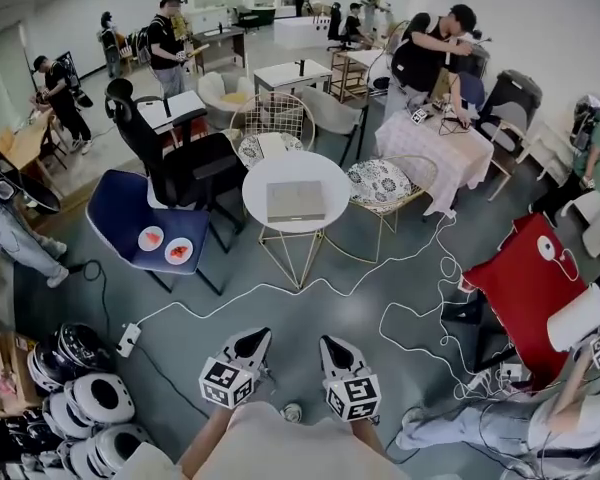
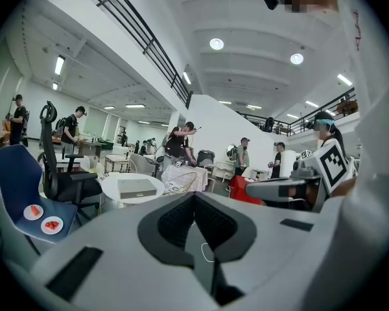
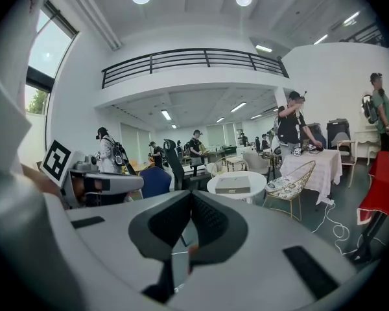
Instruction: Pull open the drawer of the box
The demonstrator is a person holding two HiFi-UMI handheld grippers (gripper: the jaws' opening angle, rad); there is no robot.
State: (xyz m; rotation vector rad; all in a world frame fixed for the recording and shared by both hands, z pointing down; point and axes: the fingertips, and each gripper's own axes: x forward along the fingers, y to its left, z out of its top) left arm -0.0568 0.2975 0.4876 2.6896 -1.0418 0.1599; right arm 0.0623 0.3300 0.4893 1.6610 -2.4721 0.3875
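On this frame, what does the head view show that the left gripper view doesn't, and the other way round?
Head view only: the helmets on the floor and the power strip. Left gripper view only: the ceiling lights and the balcony railing. Both: the grey box on the round table, the blue chair with two plates, and the right tool.

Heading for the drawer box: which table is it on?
The round white table on wire legs, straight ahead, with the grey box at its middle; the cloth-covered table beside it is rectangular.
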